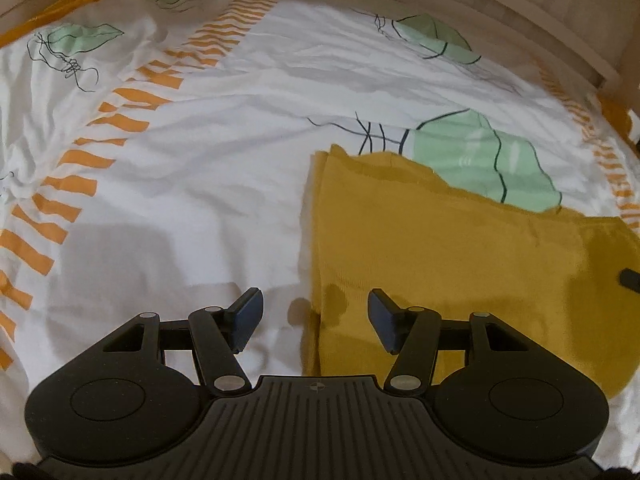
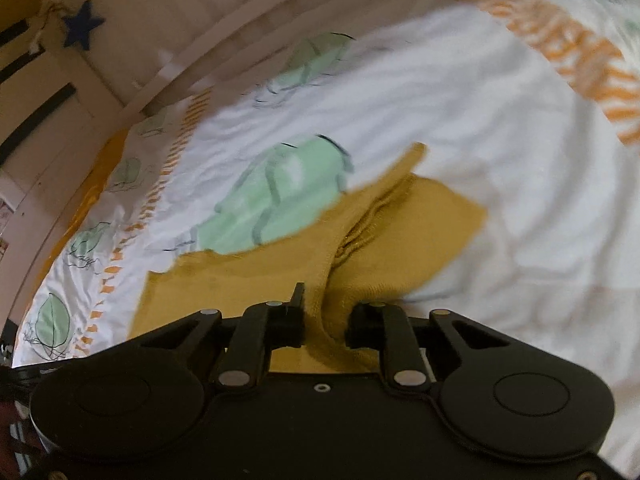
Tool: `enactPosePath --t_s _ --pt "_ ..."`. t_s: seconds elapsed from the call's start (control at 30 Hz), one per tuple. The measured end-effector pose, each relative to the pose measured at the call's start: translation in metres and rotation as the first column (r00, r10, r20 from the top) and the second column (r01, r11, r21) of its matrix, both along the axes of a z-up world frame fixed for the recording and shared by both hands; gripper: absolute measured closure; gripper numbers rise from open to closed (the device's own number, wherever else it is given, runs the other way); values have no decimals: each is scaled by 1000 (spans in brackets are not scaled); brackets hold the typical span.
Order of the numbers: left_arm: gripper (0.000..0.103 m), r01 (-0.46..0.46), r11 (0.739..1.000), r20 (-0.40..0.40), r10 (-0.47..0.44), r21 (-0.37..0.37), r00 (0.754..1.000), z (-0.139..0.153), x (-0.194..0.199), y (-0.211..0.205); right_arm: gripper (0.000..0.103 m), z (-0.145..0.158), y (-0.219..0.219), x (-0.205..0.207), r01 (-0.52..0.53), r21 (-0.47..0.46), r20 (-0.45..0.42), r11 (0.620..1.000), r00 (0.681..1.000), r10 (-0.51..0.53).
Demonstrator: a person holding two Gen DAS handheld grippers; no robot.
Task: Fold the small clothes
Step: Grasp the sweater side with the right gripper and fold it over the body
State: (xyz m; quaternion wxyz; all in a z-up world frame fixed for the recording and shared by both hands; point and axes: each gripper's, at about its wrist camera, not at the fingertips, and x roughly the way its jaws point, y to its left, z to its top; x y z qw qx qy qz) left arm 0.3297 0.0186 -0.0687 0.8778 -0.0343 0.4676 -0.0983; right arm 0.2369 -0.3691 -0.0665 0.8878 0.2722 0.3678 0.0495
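A mustard-yellow knit garment (image 1: 440, 264) lies on a white bedspread (image 1: 224, 184), partly folded. My left gripper (image 1: 315, 322) is open and empty, low over the garment's left edge. In the right wrist view my right gripper (image 2: 324, 320) is shut on a raised fold of the yellow garment (image 2: 384, 248), which runs up between the fingers. A dark tip of the right gripper (image 1: 630, 279) shows at the right edge of the left wrist view.
The bedspread has orange striped bands (image 1: 80, 184) and green leaf prints (image 1: 476, 160). A pale wooden bed frame (image 1: 500, 4) runs along the far side. In the right wrist view a wall with a blue star (image 2: 82, 26) stands at the left.
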Motion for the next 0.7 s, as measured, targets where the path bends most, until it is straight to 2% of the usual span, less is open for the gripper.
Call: enactPosePath --t_s 0.2,0.5,0.57,0.7 --pt "47 -23 999 21 24 -33 1000 13 4 19 76 27 71 30 -88 -28 33 996 996 89" --pt "47 -107 993 44 109 -47 993 25 12 52 76 13 174 64 -212 -12 14 977 977 212" --pt "47 -120 992 39 121 -48 992 24 14 58 76 8 193 68 -235 -41 -5 971 972 235" --pt "47 -144 987 17 145 -68 989 20 19 67 74 -4 227 72 -278 -174 -59 945 960 272"
